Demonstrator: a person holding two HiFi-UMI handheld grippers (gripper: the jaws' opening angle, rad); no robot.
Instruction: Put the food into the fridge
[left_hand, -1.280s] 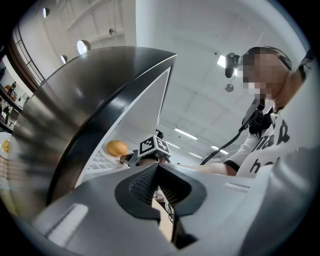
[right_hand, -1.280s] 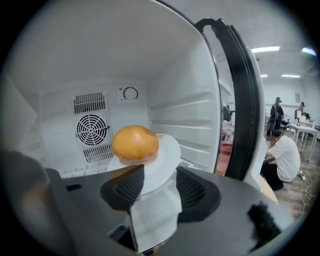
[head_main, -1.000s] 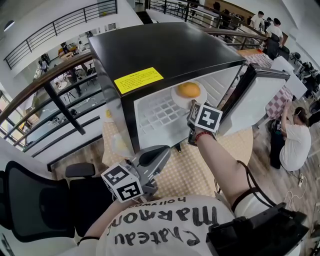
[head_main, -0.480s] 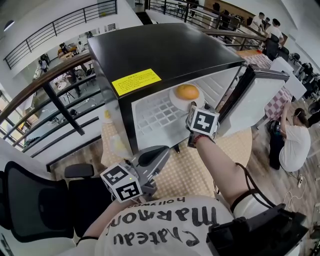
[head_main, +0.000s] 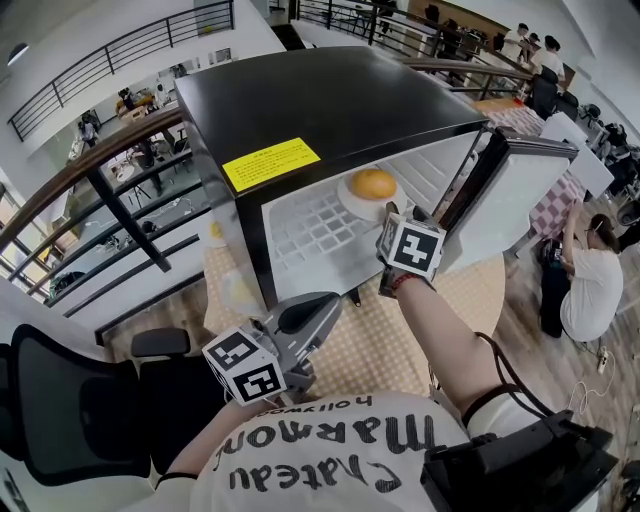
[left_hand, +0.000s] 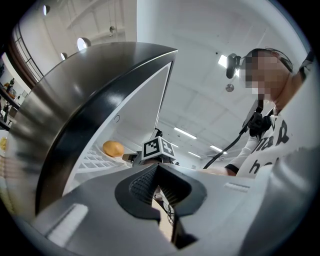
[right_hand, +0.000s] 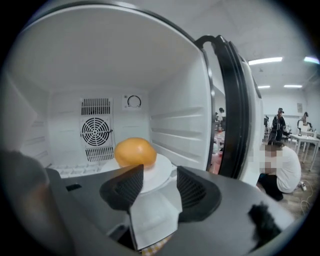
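Head view, with both gripper views. A black fridge stands on a checked table, its door swung open to the right.

Right arm: the bare forearm reaches up and forward from the body, with the wrist at the fridge mouth. The right tongs point into the compartment. Their jaws stand well apart and grip nothing. Seen between the jaws are the near rim of a white plate and the white fridge floor.

Left arm: held low and close to the chest. The left tongs lie level below the fridge front, aimed towards the right arm. Their ribbed pads are closed tip to tip, with nothing between them.

Task item: the food, a round orange piece, sits on the plate, and the plate rests on the wire shelf inside the fridge. It lies just beyond the right jaw tips, apart from them. On the rear wall are a fan grille and a dial.

Writing: a yellow label on the fridge top carries print too small to read. The white shirt shows, upside down, "Chateau Marmon" and a smaller line "hollywoo", both partly cut off.
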